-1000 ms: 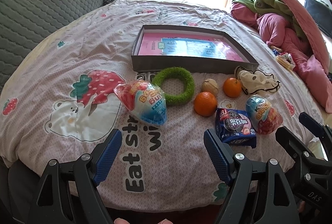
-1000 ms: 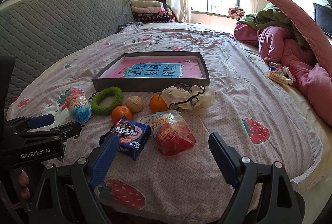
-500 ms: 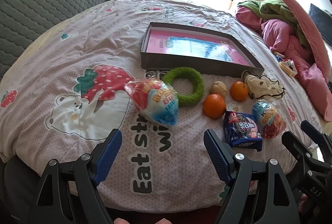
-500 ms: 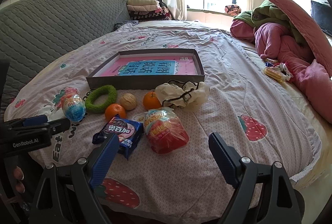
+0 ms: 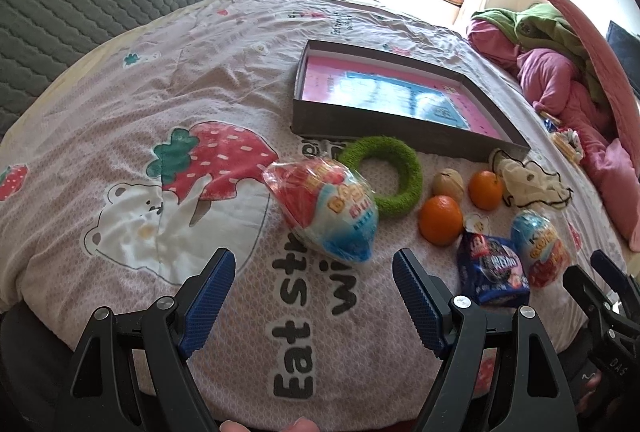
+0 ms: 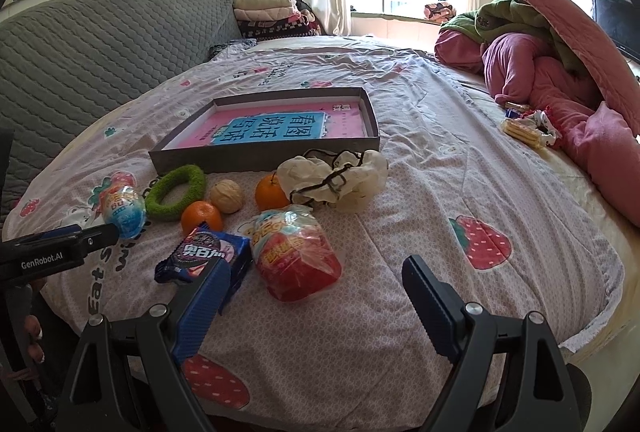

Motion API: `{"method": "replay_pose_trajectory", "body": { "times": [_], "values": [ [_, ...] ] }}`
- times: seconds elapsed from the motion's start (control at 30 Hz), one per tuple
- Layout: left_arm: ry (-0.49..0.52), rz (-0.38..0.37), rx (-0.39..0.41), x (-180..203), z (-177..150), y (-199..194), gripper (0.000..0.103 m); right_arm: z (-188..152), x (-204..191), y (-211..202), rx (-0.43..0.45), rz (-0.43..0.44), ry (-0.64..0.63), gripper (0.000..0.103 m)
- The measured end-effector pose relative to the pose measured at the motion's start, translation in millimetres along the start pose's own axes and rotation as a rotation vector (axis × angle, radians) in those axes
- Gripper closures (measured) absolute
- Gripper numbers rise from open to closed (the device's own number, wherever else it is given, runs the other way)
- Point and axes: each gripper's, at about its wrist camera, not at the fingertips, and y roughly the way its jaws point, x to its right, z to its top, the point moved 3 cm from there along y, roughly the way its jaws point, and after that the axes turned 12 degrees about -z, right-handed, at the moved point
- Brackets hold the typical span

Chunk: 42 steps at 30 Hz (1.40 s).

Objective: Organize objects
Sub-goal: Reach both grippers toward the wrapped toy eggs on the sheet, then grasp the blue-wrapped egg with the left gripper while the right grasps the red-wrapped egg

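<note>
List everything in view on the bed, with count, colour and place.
Box: one, grey, pink-and-blue book inside, mid-bed.
Ring: one, green, fuzzy, before the box's front wall.
Oranges: two, orange, beside the walnut, one nearer, one further right.
Walnut: one, tan, between ring and far orange.
Cloth: one, cream with black trim, crumpled right of the oranges.
Egg-shaped snack packs: two, red and blue; one by the ring, one beside the cookie pack.
Cookie pack: one, blue, near edge.
Bedding pile: pink and green, far right.
Left gripper: jaws open, empty.
Right gripper: jaws open, empty.
</note>
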Motion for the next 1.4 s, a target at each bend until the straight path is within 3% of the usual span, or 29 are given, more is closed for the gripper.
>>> {"method": "replay_pose_trajectory", "body": {
  "times": [0.3,0.83,0.97,1.2,1.3,1.4],
  "values": [
    [-0.061,-0.033,-0.005,-8.6,13.7,19.1,0.021,1.8,4.0,21.0,-0.028,-0.011,0.015,0.015],
    [-0.083,-0.015,0.000,-15.6,27.3,46.2,0.021,3.4,-3.6,52.2,-0.077,0.031,0.019,0.015],
    [-0.097,-0.017,0.009,-18.1,29.6,49.9,0.021,5.3,-6.5,56.1,-0.071,0.033,0.009,0.023],
    [-0.092,-0.015,0.017,-17.8,30.9,54.4,0.021,4.6,-11.1,63.3,-0.071,0.044,-0.020,0.050],
    [-0.078,-0.009,0.019,-16.3,29.9,55.1,0.022,3.0,-12.6,60.3,-0.052,0.043,-0.030,0.052],
    [-0.062,-0.008,0.021,-13.8,28.6,53.6,0.031,3.5,-11.3,58.6,-0.048,0.053,-0.025,0.052]
  ]
}}
